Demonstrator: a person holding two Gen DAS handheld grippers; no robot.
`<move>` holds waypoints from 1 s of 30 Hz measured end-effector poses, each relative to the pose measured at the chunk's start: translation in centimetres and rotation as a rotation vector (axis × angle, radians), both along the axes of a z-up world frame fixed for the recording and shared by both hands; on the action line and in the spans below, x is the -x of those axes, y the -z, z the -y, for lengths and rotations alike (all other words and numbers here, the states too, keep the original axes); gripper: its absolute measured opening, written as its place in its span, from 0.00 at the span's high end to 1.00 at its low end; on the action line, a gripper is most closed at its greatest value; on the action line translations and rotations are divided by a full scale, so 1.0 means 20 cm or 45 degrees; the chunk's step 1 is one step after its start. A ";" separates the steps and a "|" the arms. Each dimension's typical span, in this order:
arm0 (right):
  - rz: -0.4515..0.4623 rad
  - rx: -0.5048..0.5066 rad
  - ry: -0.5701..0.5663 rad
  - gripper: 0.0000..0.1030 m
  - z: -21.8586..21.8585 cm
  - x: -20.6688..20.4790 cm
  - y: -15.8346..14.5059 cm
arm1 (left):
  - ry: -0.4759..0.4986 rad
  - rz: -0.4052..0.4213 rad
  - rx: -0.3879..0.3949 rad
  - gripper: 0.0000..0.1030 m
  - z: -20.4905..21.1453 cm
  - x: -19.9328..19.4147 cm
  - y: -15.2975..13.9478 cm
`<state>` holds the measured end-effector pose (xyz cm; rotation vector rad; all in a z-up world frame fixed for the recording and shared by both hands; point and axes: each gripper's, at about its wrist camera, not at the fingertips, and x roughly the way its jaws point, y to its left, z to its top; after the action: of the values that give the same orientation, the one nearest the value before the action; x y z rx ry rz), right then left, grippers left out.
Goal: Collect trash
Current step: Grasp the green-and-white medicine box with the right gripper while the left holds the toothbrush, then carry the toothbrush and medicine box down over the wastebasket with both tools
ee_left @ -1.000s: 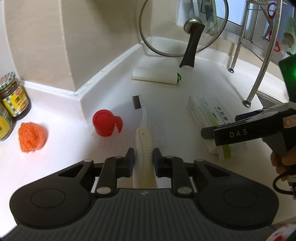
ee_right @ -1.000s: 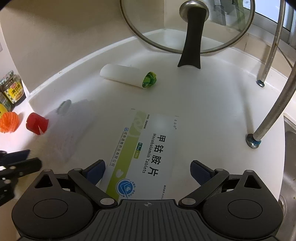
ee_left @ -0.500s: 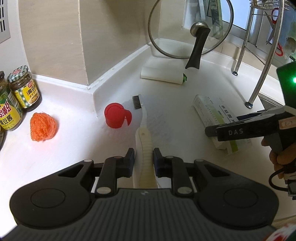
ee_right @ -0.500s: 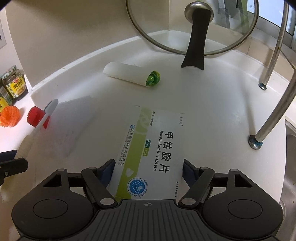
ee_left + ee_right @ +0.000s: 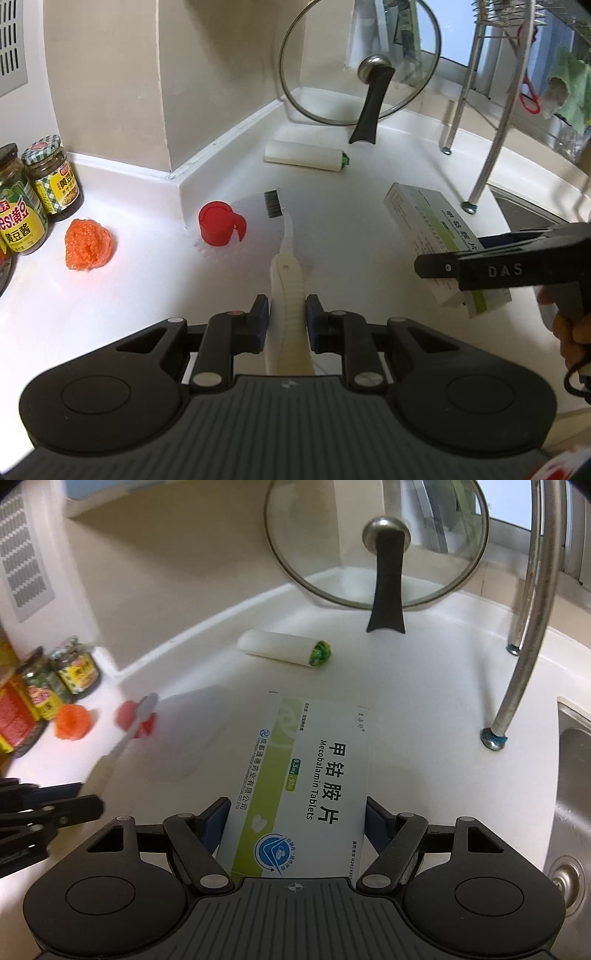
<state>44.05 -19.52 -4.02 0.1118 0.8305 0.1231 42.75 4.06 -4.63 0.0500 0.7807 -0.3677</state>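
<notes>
My left gripper (image 5: pixel 287 314) is clamped on the ribbed cream handle of a worn white plastic toothbrush (image 5: pixel 286 258), bristles pointing to twelve o'clock. My right gripper (image 5: pixel 294 821) pinches a flat, glossy green-and-white cardboard tablet box (image 5: pixel 306 775) by its long edges (smooth card, likely to slip). I should keep both level and lift straight off the white countertop (image 5: pixel 147 295). A red plastic cap (image 5: pixel 218 229) sits at ten o'clock.

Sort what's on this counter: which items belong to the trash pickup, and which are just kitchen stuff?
Trash job: toothbrush in the left gripper; tablet box in the right gripper; likely red cap, white roll.

Bystanders: sauce jars, orange scrubber, glass lid, rack legs.
</notes>
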 end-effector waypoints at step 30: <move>-0.024 -0.112 -0.444 0.28 -0.15 1.03 -0.04 | -0.194 0.050 -0.001 0.81 0.11 1.04 -0.15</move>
<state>23.49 -16.50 -3.19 0.0501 0.8577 0.4879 21.86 1.85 -1.55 -0.0013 0.7406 -0.2211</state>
